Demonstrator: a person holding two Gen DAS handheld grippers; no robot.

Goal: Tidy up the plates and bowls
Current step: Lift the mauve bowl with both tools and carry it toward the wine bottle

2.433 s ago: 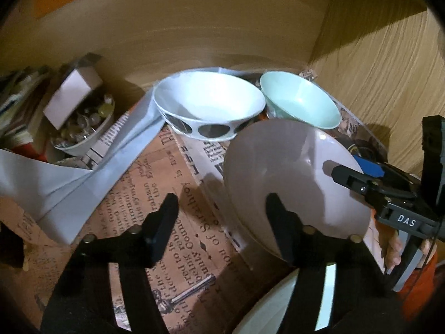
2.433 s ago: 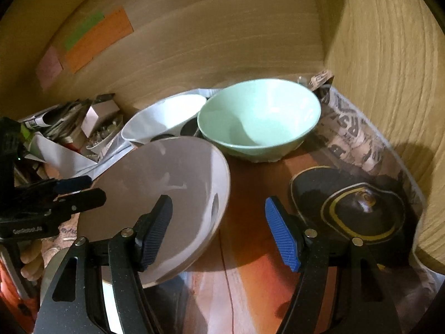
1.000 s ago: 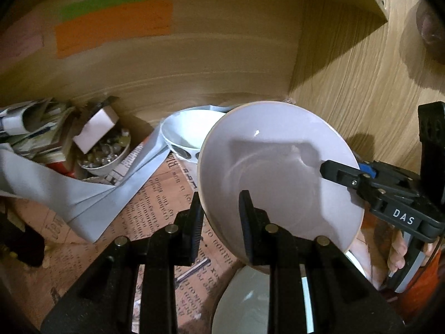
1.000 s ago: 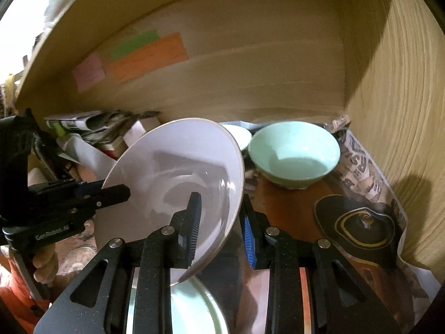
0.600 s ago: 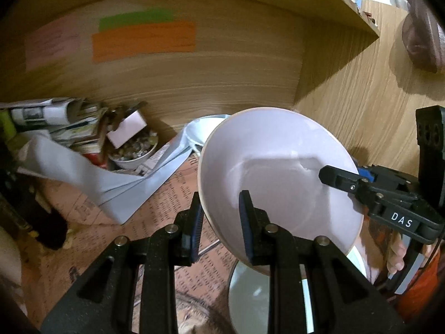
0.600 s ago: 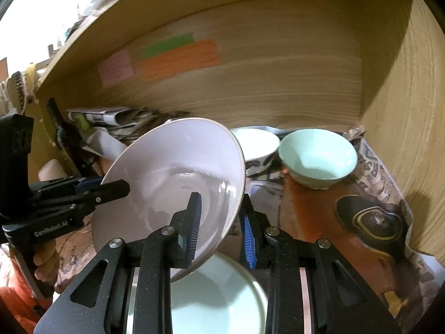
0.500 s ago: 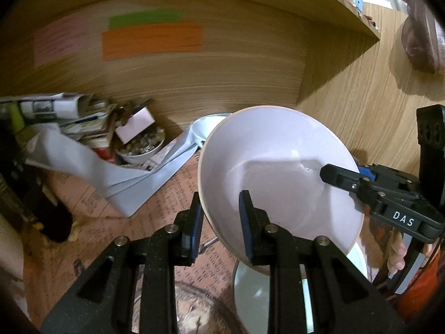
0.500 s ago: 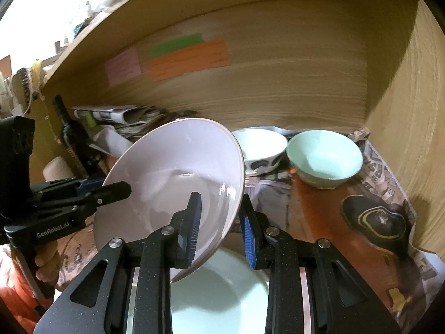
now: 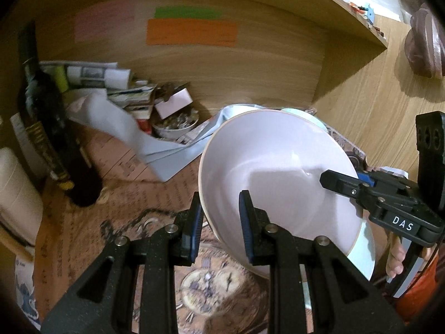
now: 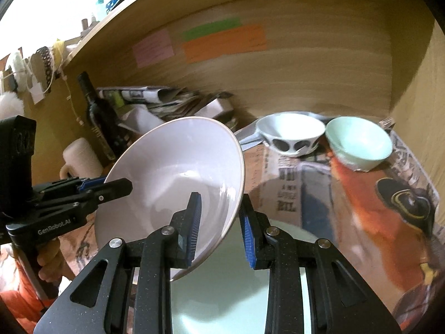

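Between the two grippers, the pale lilac bowl [image 9: 278, 178] hangs tilted in the air, clear of the newspaper-lined shelf [image 10: 361, 194]. The left gripper [image 9: 219, 220] is clamped on the bowl's near-left rim, one pad inside and one outside, and the right gripper [image 10: 219, 222] is clamped on the opposite rim in the same manner. Compared with the frames from a couple of seconds earlier, when the bowl lay deep in the corner with both sets of jaws spread wide around it, the bowl has been gripped, raised and drawn back out of the cabinet (the orange and green notes [image 9: 192, 27] on the back wall and the dark bottle [image 9: 44, 128] at the left have since come into view). The spotted white bowl [image 10: 290, 135] and the mint bowl [image 10: 358, 143] remain side by side at the back. A pale green plate [image 10: 236, 292] now lies directly beneath the carried bowl, which suggests the transfer is midway and the next step is a placement, probably on or near that plate.
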